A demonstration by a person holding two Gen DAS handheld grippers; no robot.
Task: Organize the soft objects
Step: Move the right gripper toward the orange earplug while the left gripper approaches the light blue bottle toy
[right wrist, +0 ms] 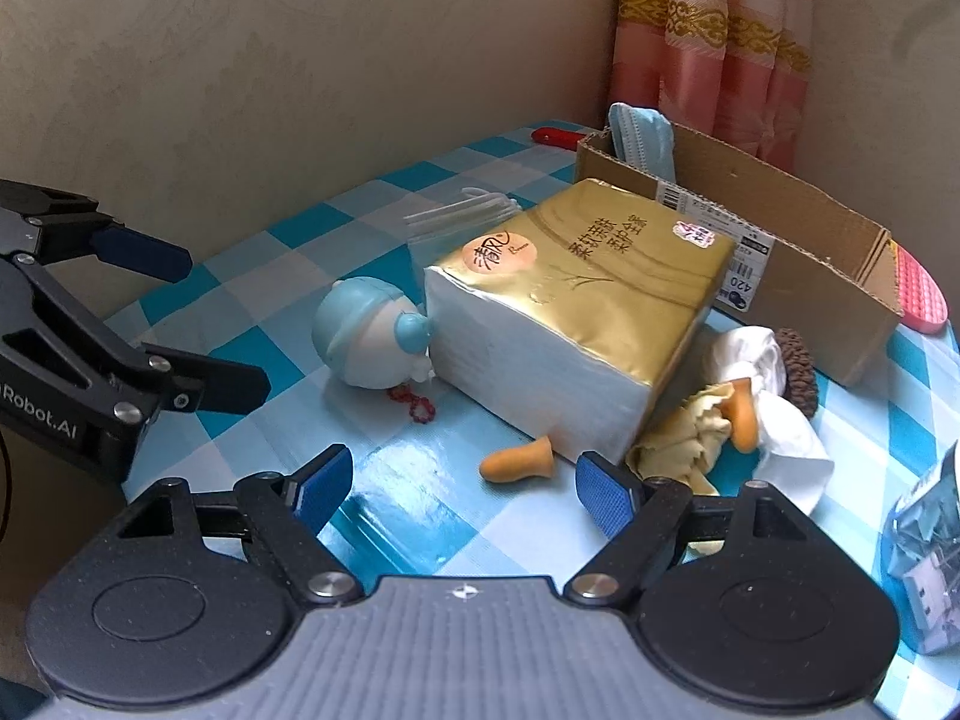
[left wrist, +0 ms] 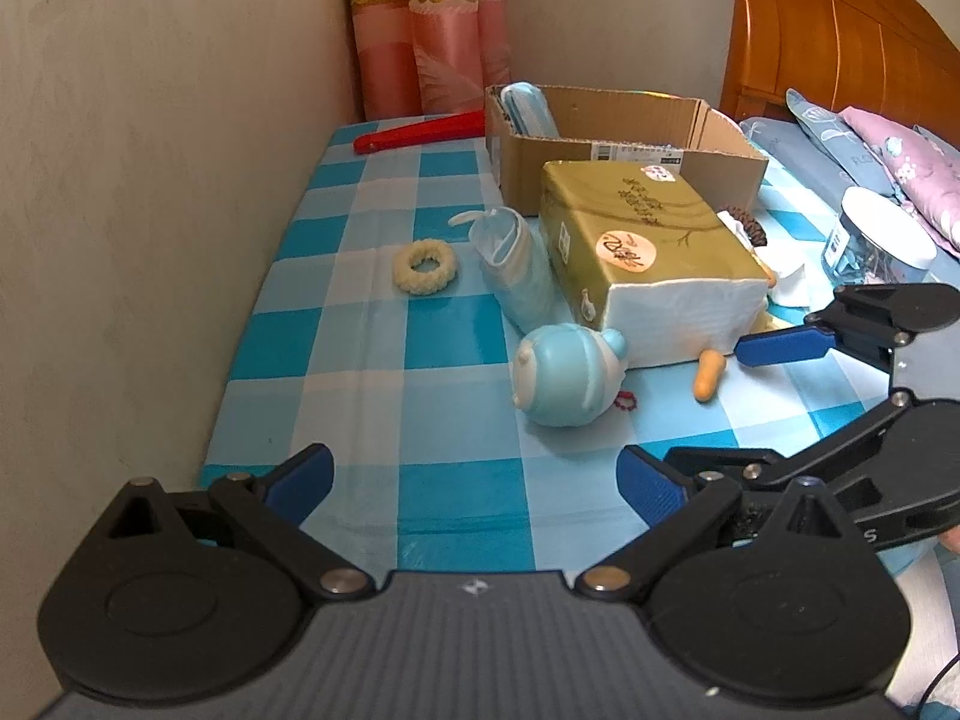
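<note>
table with blue-and-white checked cloth [left wrist: 372,360], set against a beige wall with pink curtain [left wrist: 432,30] at the far corner. left gripper [left wrist: 474,480]: jaws spread wide, nothing between them, low over the near edge of the cloth. right gripper [right wrist: 465,483]: jaws likewise wide apart and empty, just short of an orange foam earplug [right wrist: 516,463] lying on the cloth. centre: gold-wrapped tissue pack [right wrist: 576,312], open white end toward the cameras, standing between the grippers and the cardboard box [left wrist: 624,144] behind it; the pack touches the box's front wall. in the box's far-left corner, a bundle of blue face masks [left wrist: 528,111], upright. left of the tissue pack, a second packet of blue masks [left wrist: 516,270] lying on the cloth, and beside it, apart, a cream fluffy hair ring [left wrist: 425,267]. at the pack's near-left corner, a pale blue round toy figure [right wrist: 372,339] on its side, touching the pack, with a small red bead loop [right wrist: 414,402] under it. right of the pack: crumpled yellow cloth [right wrist: 678,450], white cloth [right wrist: 780,438], a second earplug [right wrist: 741,414] on top, a brown scrunchie [right wrist: 795,369]. red long-handled item [left wrist: 420,131] behind the box; clear lidded jar [left wrist: 876,240] at far right.
</note>
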